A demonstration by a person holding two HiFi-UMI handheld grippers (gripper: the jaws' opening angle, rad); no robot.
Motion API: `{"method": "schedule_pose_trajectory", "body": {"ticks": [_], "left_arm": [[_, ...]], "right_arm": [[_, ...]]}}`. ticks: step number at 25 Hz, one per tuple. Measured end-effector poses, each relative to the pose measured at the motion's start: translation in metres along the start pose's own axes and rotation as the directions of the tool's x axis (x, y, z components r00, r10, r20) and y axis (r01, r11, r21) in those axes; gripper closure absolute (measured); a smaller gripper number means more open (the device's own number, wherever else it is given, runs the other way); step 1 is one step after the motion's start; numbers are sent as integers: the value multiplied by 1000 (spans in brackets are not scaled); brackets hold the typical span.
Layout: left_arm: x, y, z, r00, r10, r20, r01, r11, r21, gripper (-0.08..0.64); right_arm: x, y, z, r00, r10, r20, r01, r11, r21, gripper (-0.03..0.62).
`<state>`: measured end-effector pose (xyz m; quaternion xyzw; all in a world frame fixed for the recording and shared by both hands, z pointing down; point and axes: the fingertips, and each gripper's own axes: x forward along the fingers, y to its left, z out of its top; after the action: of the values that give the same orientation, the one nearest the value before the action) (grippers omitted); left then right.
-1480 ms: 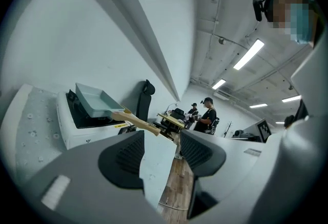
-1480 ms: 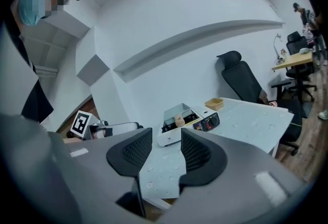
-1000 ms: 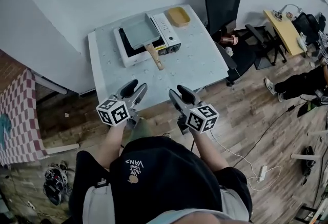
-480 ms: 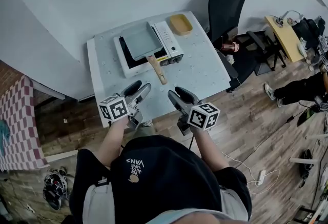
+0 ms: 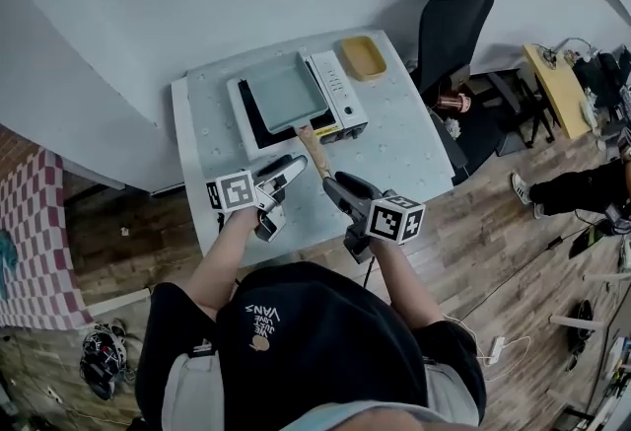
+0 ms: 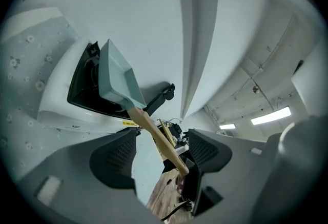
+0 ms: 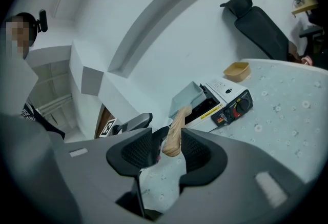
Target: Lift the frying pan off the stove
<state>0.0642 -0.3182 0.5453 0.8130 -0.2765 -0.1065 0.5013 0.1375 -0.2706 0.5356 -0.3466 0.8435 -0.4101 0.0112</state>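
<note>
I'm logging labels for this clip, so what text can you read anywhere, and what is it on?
"VANS": upside down on the person's black shirt; the smaller print beside it is too blurred to read.
Yellow sticker on the stove front: too small to read.
Stove panel marks: too small to read.

Stove (image 5: 340, 100) partly hidden under frying pan (image 5: 286, 92)

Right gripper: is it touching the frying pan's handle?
Cannot tell. In the right gripper view the handle ends between the open jaws of the right gripper; neither contact nor gap shows plainly.
</note>
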Motion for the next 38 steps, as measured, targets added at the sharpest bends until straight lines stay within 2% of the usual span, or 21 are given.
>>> {"method": "schedule_pose_trajectory", "body": {"ticks": [6, 11, 20, 31, 33, 38], "left_arm": [[18, 20, 12, 999, -31, -13, 30, 995, -96, 262], [37, 24, 14, 997, -67, -44, 61, 991, -116, 264], [68, 34, 12, 989, -128, -76, 111, 974, -196, 264], [86, 42, 12, 990, -112, -81, 92, 972, -216, 268], [87, 42, 13, 991, -107, -81, 88, 972, -218, 314], [87, 46, 13, 993, -88, -75, 66, 964, -256, 339]], "right_arm": [[19, -7, 3, 998, 33, -57, -28, 995, 92, 423], [29, -10, 2, 993, 54, -108, -39, 990, 134, 423], [44, -13, 1, 982, 112, -149, -79, 973, 216, 425], [54, -13, -7, 965, 173, -198, -115, 955, 274, 436], [55, -12, -8, 963, 179, -203, -119, 954, 276, 436], [56, -13, -11, 960, 164, -226, -107, 963, 248, 437]]}}
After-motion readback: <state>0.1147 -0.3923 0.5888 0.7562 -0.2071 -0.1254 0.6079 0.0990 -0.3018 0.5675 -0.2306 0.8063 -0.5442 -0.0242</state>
